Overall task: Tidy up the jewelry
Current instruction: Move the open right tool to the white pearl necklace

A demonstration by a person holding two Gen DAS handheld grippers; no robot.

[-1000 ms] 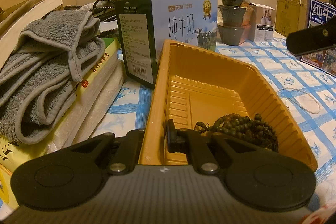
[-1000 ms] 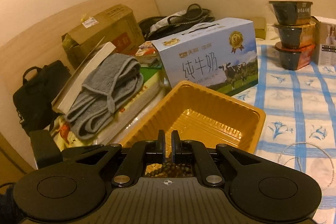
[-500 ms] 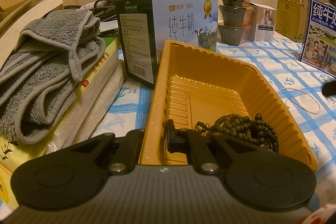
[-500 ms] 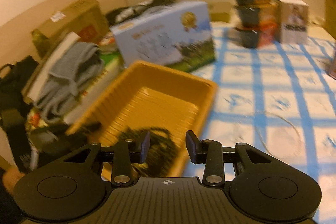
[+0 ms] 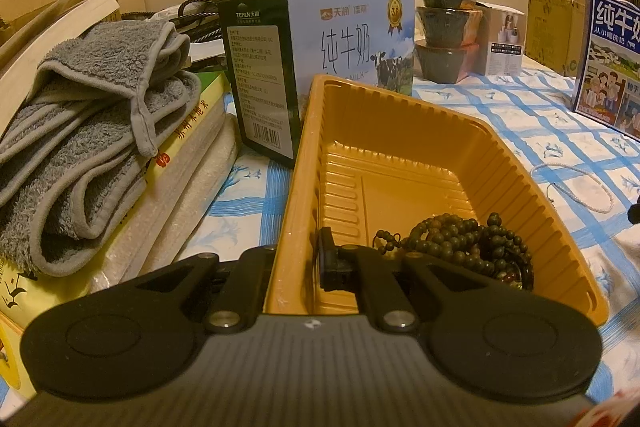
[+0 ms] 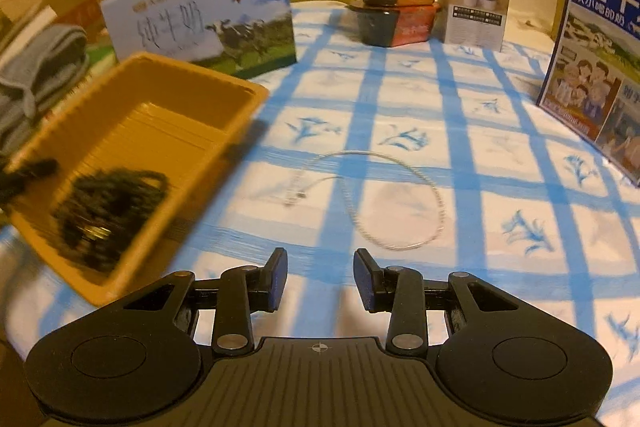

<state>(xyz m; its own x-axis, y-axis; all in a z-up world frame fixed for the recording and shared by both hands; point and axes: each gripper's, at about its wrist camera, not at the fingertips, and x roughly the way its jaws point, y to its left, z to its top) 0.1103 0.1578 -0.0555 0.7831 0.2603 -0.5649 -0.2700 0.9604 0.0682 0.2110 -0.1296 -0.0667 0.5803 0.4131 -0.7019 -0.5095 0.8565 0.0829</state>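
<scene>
While left gripper (image 5: 298, 259) is clamping yellow tray (image 5: 516, 163) near wall, right gripper (image 6: 320, 279) is hovering half-open, empty, over blue-checked tablecloth (image 6: 472, 147); white bead necklace (image 6: 400, 199) lying just beyond, milk carton (image 6: 208, 15) standing far left.

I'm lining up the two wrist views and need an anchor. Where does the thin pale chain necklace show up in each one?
Left wrist: the pale chain necklace lies at the right edge, on the checked cloth beyond the yellow tray.
Right wrist: the necklace is near the middle, on the cloth ahead of the open right gripper.
Shared landmark: the yellow tray, holding the dark beads.
</scene>
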